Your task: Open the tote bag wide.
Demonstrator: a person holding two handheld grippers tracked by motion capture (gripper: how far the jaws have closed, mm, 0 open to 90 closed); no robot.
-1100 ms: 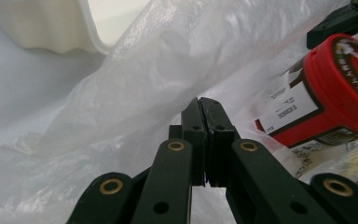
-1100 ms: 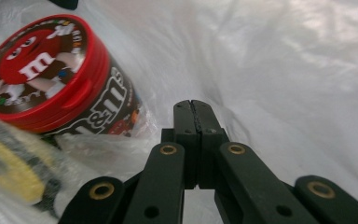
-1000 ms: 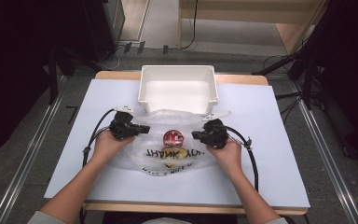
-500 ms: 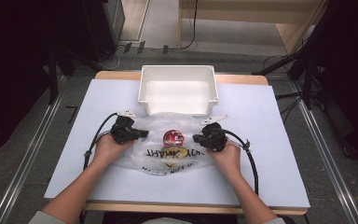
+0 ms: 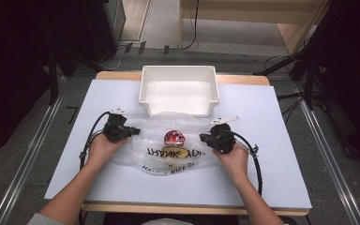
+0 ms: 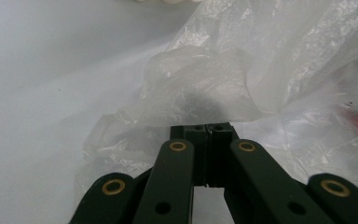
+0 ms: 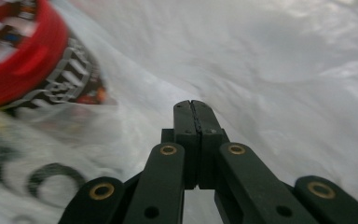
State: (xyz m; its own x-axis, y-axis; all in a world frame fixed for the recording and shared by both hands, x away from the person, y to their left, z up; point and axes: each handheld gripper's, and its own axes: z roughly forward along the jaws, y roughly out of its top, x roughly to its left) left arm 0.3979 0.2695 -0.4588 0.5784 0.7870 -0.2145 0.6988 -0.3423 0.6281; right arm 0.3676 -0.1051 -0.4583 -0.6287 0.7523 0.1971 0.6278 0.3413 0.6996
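On table (image 5: 272, 140), plastic bag (image 5: 154, 136) between both grippers.

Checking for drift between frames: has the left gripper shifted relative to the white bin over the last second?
No. The left gripper keeps its spot left of and below the white bin.

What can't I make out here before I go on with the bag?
- Left gripper view: whether the left gripper pinches the plastic bag; film drapes over the tips.
- Right gripper view: red-lidded item, blurred and cut by the edge.
- High view: yellow item, veiled by the bag's print.
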